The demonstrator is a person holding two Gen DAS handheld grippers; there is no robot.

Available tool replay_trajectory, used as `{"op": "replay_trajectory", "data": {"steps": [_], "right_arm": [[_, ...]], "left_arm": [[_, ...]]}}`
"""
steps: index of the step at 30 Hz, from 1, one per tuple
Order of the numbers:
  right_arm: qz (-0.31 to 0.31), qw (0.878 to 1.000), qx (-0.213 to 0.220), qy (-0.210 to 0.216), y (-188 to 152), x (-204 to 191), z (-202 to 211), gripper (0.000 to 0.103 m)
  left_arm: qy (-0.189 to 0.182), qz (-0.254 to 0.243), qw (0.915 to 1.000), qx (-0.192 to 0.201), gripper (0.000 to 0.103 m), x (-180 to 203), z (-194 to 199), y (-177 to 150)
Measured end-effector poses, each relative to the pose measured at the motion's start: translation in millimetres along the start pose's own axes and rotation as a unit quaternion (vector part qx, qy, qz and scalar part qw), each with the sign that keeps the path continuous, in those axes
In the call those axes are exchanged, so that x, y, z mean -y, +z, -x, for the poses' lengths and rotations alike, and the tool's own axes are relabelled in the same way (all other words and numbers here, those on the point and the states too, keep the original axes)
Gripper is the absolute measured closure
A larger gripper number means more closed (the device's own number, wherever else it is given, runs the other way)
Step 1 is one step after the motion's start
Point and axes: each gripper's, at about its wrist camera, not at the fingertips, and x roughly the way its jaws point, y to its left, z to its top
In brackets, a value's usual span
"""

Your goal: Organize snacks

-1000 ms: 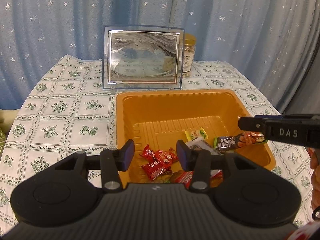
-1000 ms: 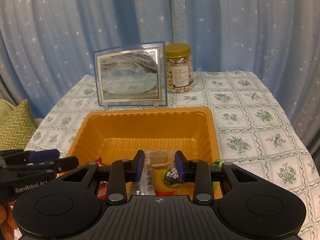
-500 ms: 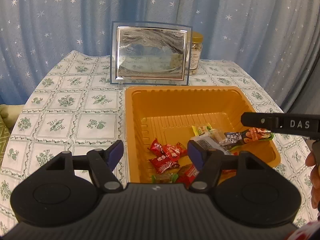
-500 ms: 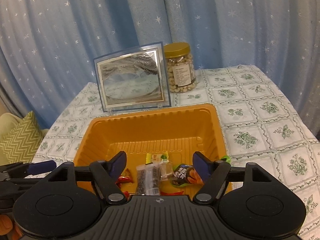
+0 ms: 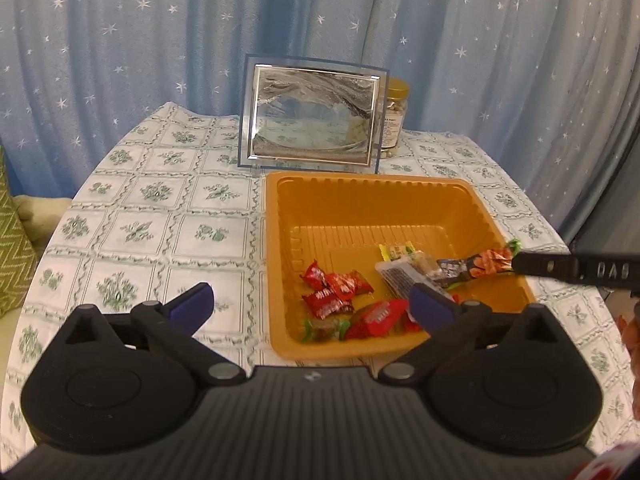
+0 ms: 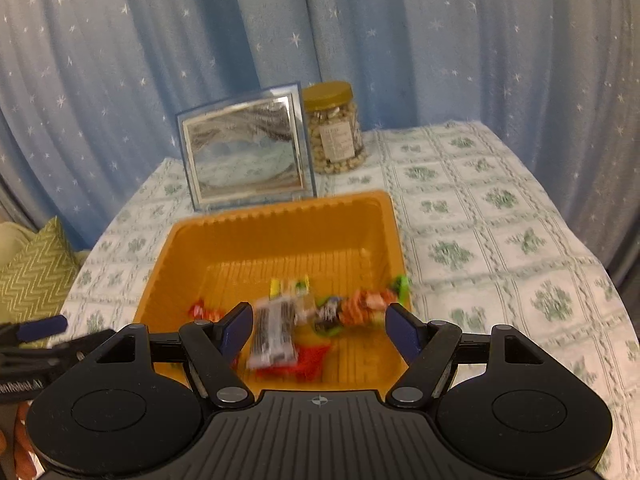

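An orange plastic tray (image 5: 360, 188) (image 6: 280, 216) sits on the table and holds several wrapped snacks: red packets (image 5: 332, 288), a clear packet with dark contents (image 5: 404, 276) (image 6: 274, 336), a yellow-green packet (image 5: 396, 251) and an orange-black packet (image 5: 476, 266) (image 6: 356, 310) against the right wall. My left gripper (image 5: 310, 306) is open and empty, raised over the tray's near left corner. My right gripper (image 6: 320, 326) is open and empty above the tray's near side. Its finger (image 5: 576, 269) shows at the tray's right rim.
A framed sand picture (image 5: 312, 114) (image 6: 244, 148) stands behind the tray, with a jar of nuts (image 5: 394, 118) (image 6: 334, 128) beside it. The table has a green-patterned white cloth (image 5: 160, 208). A blue starred curtain hangs behind. A green zigzag cushion (image 6: 32, 276) lies left.
Both grippers opened wide and pulled up and back from the tray. The right gripper let go of the clear packet, which now lies in the tray.
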Motion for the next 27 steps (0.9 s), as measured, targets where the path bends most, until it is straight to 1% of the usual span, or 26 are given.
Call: {"op": "replay_trajectory", "data": {"steps": [5,8,14,19,22,25,27], "right_arm": [[-0.005,1.000,-0.011,-0.003,-26.8,-2.6,25.8,0.030],[-0.010,1.000,-0.012,-0.004,-41.8,-5.3,45.3,0.030],[0.001,1.000,-0.008,-0.003,-68.4,-19.3,91.8,0.030],[0.009,1.000,0.001,-0.006,-85.8,-28.2,133.1,0.030],[0.014,1.000,0.005,-0.011,-95.7,-33.0,155.2,0.030],[0.019,1.000,0.010,-0.020,-104.2,-37.6,176.6,0.030],[0.011,1.000,0.016,-0.019,-109.5,-38.5,191.6,0.030]], "left_arm": [[0.009,0.007,0.9999,0.002,0.000,6.3,30.1,-17.4],[0.003,0.010,0.9999,0.004,0.000,12.0,52.3,-28.1],[-0.003,0.026,0.9997,0.004,0.000,23.0,100.3,-47.0],[0.010,0.036,0.9993,0.008,0.000,30.4,141.2,-63.9],[0.025,0.039,0.9989,0.007,0.000,32.7,163.0,-74.5],[0.034,0.041,0.9985,0.017,0.000,35.0,185.0,-85.0],[0.036,0.044,0.9982,0.019,0.000,36.9,197.8,-90.2]]}}
